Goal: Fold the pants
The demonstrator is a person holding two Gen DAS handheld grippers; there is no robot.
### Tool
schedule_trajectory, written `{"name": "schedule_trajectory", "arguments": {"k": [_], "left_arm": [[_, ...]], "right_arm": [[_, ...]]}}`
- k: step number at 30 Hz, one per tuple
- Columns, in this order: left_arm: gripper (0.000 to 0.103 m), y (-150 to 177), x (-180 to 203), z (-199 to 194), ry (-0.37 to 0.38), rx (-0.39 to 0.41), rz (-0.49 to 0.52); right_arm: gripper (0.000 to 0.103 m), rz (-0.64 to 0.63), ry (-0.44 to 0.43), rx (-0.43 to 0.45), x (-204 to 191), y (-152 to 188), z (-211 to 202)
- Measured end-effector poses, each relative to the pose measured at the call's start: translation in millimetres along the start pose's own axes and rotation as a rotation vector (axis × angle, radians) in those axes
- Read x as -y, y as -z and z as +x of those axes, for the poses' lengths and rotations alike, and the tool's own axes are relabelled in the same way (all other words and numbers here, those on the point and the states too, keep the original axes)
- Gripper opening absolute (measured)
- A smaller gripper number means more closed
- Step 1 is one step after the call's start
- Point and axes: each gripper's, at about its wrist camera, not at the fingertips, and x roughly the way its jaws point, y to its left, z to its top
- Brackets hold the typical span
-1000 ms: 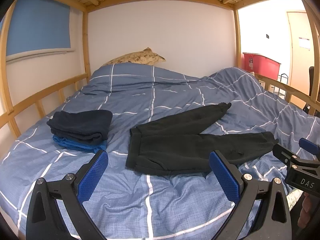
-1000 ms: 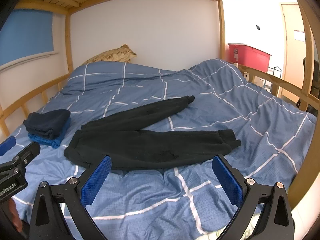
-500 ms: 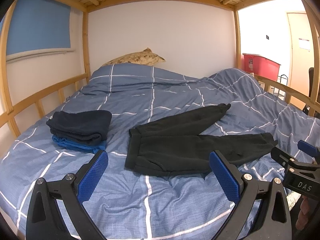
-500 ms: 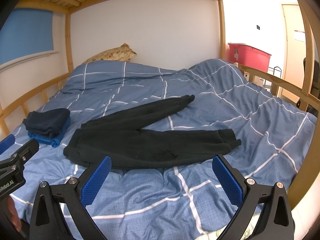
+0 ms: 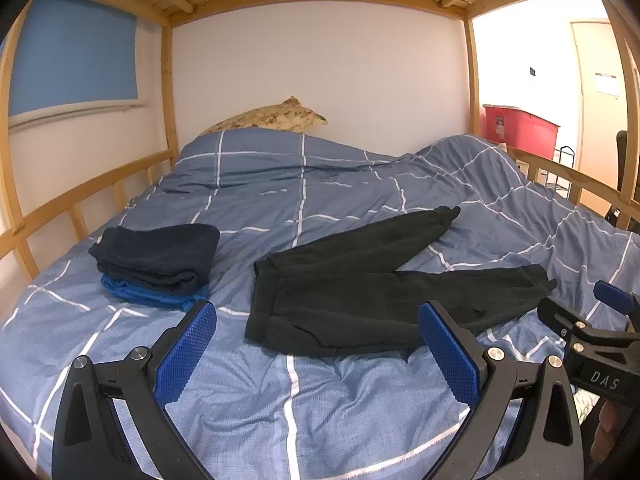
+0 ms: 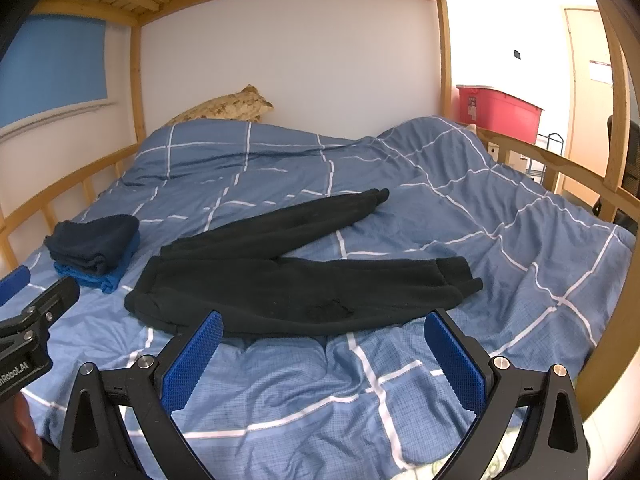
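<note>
- L wrist view: left gripper (image 5: 316, 344) w/ blue textured pads spread wide, holding nothing, hovering over the blue duvet with white grid lines (image 5: 288, 400). Black fleece jogger pants (image 5: 360, 292) lie flat just ahead, waistband toward the left, legs splayed in a V toward the right, unfolded.
- Folded stack of dark navy and blue clothes (image 5: 156, 266) sits near the waistband but apart from it; a wide sweep could knock it.
- R wrist view: right gripper (image 6: 324, 354) also gaping, empty, just short of the near leg's edge.
- Risks (my read): thick fleece + soft duvet, so pads may pinch the cover along w/ the pants; grabbing one layer only drags the leg crooked; splayed legs mean a misaligned fold unless they're stacked first.
</note>
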Motion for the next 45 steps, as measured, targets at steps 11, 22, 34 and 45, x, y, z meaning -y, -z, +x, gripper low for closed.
{"name": "schedule_trajectory", "arguments": {"k": [11,22,34,45], "left_arm": [[0.103,-38,41,57,0.059,-0.011,0.060],[0.103,-111,95,182,0.138,-0.053,0.131],[0.103,-142,141,338,0.191,-0.206,0.094],[0.103,-144,177,431,0.131,-0.320,0.081]], "right_arm": [[0.102,-0.030,-0.038,0.004,16,-30,39],[0.102,-0.024,-0.040,-0.068,55,-112,149],[0.097,0.067,-0.059,-0.195,103,-173,301],[0.077,0.134,-0.048,-0.340,131,-182,419]]}}
